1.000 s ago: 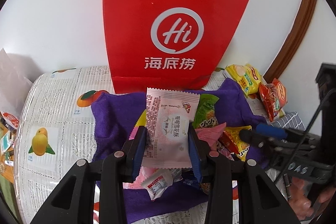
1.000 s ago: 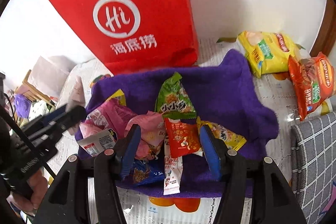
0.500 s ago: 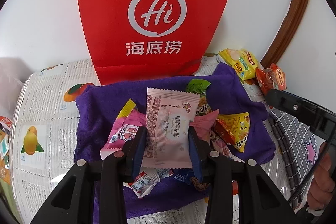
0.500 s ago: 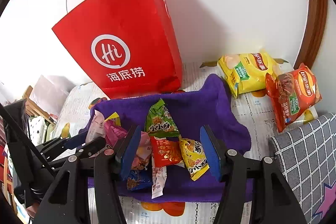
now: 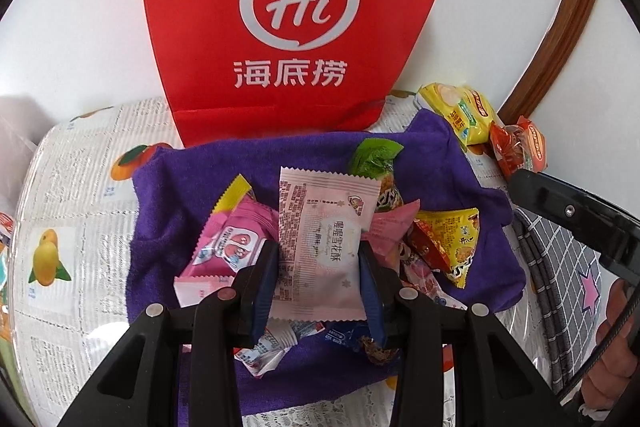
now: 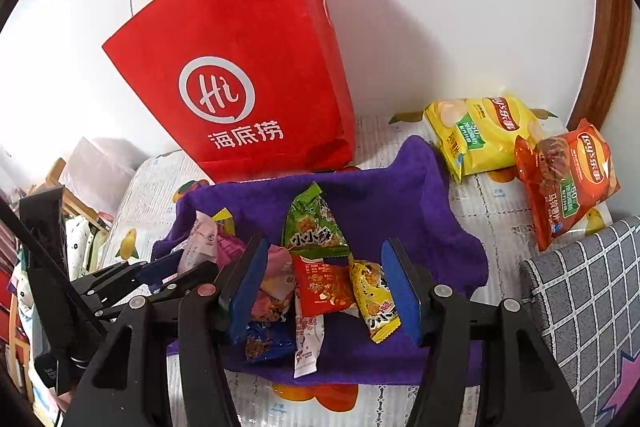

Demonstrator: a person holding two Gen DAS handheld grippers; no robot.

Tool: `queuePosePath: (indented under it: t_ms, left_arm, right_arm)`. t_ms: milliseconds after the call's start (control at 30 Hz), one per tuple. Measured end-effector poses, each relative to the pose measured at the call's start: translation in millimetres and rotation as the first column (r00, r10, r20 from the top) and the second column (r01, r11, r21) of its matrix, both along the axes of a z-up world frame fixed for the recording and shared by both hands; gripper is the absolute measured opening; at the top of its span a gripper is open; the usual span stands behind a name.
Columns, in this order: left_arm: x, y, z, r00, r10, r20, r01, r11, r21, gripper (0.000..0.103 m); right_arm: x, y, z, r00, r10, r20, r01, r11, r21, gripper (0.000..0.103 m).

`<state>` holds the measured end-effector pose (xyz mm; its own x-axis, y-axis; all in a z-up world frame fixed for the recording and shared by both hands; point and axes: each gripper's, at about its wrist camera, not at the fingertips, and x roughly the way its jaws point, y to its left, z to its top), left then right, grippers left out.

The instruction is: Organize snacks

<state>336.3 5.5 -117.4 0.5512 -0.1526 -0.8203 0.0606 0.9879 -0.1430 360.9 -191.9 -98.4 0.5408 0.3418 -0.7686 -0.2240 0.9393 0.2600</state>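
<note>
Left wrist view: since a second ago the left tool (image 5: 318,281) has carried the pale pink packet (image 5: 326,245) back from the red bag (image 5: 296,19). The bag now stands further off behind the purple towel (image 5: 436,155), and more of the snack pile shows below the packet. The tool's pads are clamped on the packet's two long edges, so it hangs clear above the towel, in front of the bag. To me this looks like a lift out of the pile, with the bag's opening the likely place for it; that opening is out of frame here.

Right wrist view: the right tool (image 6: 324,289) has also pulled back from the bag (image 6: 240,75), whose open top and handles now show. Its jaws stand spread and empty over the red packet (image 6: 322,285) and yellow packet (image 6: 374,293) on the towel (image 6: 392,187). Two chip bags (image 6: 520,147) lie right of the bag, off the towel.
</note>
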Motion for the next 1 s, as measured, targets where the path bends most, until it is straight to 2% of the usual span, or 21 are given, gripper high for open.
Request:
queuePosePath:
  t_ms: [333,500,833,1000]
  left_arm:
    - [1.1,-2.1,-0.5,1.0,-0.006,0.001,0.006,1.0,-0.002,0.039]
    - [-0.2,-3.7,4.1,1.0,-0.01,0.022,0.01,1.0,-0.002,0.058]
    - [-0.8,-0.9,8.4,1.0,0.007,0.028,-0.007,1.0,0.004,0.062]
    - [-1.7,0.1,8.2,1.0,0.018,0.02,-0.018,0.999,0.03,0.062]
  right_arm:
    - [-0.6,5.0,-2.7,1.0,0.013,-0.004,-0.013,1.0,-0.012,0.059]
    - [-1.0,7.0,-3.3,1.0,0.016,-0.005,-0.016,1.0,-0.018,0.06]
    - [-5.7,10.1,-0.1,1.0,0.022,0.01,-0.022,0.999,-0.034,0.06]
    - [-9.5,12.4,4.8,1.0,0.017,0.025,-0.015,0.997,-0.075,0.06]
